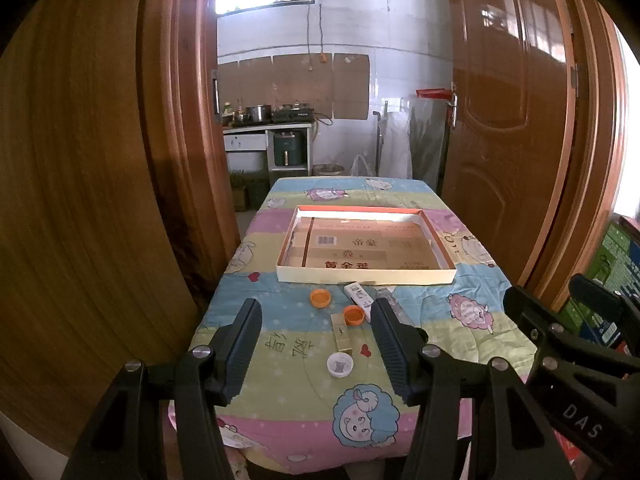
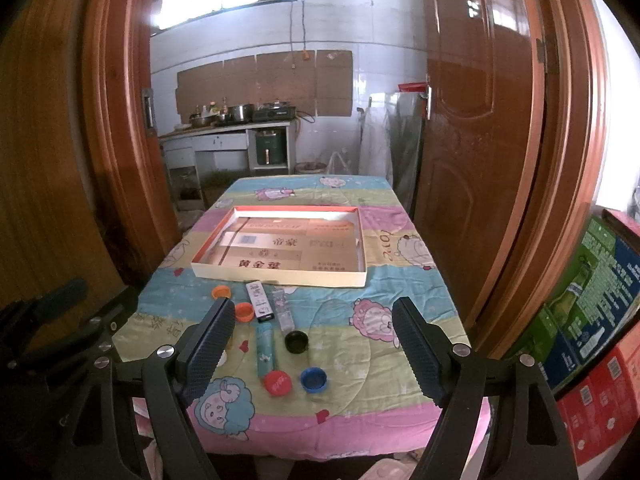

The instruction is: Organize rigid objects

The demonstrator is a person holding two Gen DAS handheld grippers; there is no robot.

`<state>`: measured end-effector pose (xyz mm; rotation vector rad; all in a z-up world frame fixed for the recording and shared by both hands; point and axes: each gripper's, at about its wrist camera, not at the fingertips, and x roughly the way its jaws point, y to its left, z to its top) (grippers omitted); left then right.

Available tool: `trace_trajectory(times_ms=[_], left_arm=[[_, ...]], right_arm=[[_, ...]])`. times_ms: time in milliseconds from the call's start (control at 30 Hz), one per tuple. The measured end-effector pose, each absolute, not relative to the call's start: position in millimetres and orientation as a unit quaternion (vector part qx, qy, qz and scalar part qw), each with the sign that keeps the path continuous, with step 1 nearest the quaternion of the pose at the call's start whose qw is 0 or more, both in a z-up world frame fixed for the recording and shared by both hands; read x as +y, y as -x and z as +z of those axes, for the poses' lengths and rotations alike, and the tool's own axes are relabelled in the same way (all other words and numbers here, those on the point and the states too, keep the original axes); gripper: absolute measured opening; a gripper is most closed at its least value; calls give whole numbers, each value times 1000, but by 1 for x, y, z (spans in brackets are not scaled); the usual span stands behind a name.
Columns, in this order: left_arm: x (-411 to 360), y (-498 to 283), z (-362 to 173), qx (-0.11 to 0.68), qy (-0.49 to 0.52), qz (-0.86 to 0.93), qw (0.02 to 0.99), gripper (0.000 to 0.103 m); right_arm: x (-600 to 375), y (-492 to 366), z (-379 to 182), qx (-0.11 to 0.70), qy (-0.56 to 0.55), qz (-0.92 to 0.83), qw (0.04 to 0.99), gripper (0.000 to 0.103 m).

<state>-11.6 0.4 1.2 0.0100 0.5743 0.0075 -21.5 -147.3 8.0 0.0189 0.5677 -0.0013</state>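
A shallow cardboard box lid [image 1: 366,278] [image 2: 280,278] lies open mid-table. In front of it lie two orange caps [image 1: 320,298] [image 1: 354,315], a white lighter [image 1: 359,295] [image 2: 260,305], a clear lighter [image 2: 283,312], a gold lighter [image 1: 343,333], a white cap [image 1: 339,364], a teal lighter [image 2: 265,350], a black cap [image 2: 296,341], a red cap [image 2: 277,382] and a blue cap [image 2: 314,379]. My left gripper [image 1: 316,324] hangs open above the near items. My right gripper [image 2: 314,330] is open too, holding nothing.
The table wears a pastel cartoon-sheep cloth [image 1: 472,312]. Wooden door panels [image 1: 512,120] flank it on both sides. Printed cartons [image 2: 592,320] are stacked at the right. A kitchen counter with pots [image 1: 268,114] stands beyond the doorway.
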Motion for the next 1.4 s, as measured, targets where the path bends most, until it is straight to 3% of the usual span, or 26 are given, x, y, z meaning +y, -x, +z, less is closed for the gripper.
trace_trajectory(times_ms=[1400], left_arm=[[-7, 19, 1, 292, -5, 3, 956, 57]], right_arm=[[-144, 24, 3, 286, -12, 8, 958, 82]])
